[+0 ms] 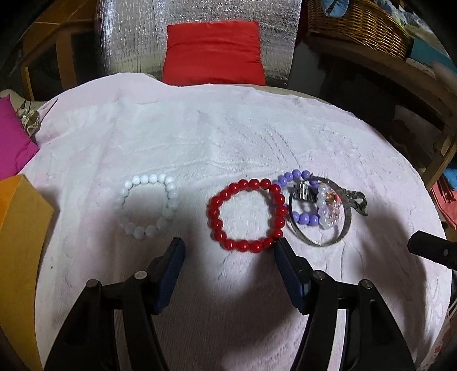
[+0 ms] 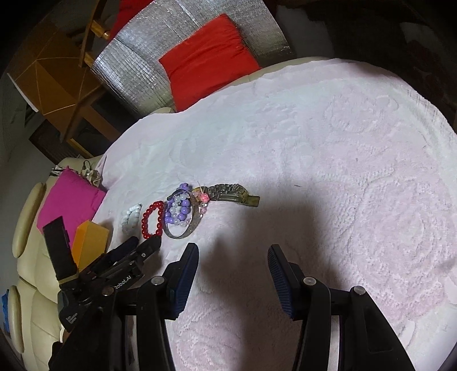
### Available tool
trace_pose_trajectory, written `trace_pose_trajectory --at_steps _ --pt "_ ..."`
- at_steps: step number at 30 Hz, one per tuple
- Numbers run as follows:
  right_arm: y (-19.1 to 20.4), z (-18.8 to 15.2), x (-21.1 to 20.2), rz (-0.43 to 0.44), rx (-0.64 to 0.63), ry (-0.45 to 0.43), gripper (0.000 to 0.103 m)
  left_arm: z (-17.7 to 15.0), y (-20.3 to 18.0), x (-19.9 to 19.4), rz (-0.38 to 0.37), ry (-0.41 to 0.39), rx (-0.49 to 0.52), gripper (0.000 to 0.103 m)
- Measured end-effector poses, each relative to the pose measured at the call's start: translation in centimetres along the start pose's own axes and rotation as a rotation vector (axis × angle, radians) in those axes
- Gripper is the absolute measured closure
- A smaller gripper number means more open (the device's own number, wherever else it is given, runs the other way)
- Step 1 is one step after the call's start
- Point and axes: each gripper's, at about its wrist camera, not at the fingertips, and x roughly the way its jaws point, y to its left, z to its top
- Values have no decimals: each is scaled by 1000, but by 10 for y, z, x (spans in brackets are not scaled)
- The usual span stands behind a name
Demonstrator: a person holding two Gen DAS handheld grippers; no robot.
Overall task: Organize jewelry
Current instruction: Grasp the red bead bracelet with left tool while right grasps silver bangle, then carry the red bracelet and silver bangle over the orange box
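Note:
A red bead bracelet (image 1: 247, 214) lies flat on the pale pink towel (image 1: 200, 128), just beyond my open left gripper (image 1: 228, 247); its right fingertip (image 1: 281, 245) touches the bracelet's near edge. A white bead bracelet (image 1: 148, 204) lies to the left. To the right is a pile: purple bead bracelet (image 1: 302, 218), clear bead bracelet (image 1: 325, 209), silver bangle (image 1: 320, 242) and a metal watch band (image 1: 357, 199). My right gripper (image 2: 232, 255) is open and empty over bare towel, to the right of the pile (image 2: 182, 212). The left gripper (image 2: 142, 248) shows in the right view beside the red bracelet (image 2: 152, 218).
An orange box (image 1: 22, 228) stands at the left towel edge, also in the right view (image 2: 90, 242). A magenta cushion (image 2: 68, 197) and a red cushion (image 1: 212, 54) lie beyond the towel. A wicker basket (image 1: 360, 22) sits on a shelf at the back right.

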Motion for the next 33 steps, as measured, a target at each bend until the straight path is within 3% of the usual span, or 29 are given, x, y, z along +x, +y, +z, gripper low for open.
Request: trace_pose_trajectory --at_steps 3,4,5,7,8,11,21,22,23,25,33 --pt "5 2 6 3 -10 1 48 2 -1 3 -8 -18 9 37" --pt "7 4 9 4 -11 0 48 2 -1 4 -9 -23 15 42" --pt "9 5 12 6 -11 -2 48 2 -1 4 -12 -26 17 55" --pt "12 7 16 12 -8 -12 48 3 3 2 -20 -33 15 68" --pt "13 7 17 14 -12 -18 48 3 4 2 -23 -33 10 80" --pt "25 13 24 9 -42 -38 48 4 14 1 -37 -30 -16 92" --pt "35 22 60 4 -21 -23 51 -2 34 -17 -90 -34 -60 93" --pt "38 22 62 1 -30 -21 62 -3 34 -20 -99 -34 -57 93" --pt "41 22 64 -9 -44 -16 80 -5 33 -23 -102 -37 -52 93" --pt "47 20 67 -48 -84 -8 93 -7 34 -28 -115 -41 -46 93" --pt "49 11 49 -61 -110 -46 100 -17 44 -42 -149 -35 -55 93"
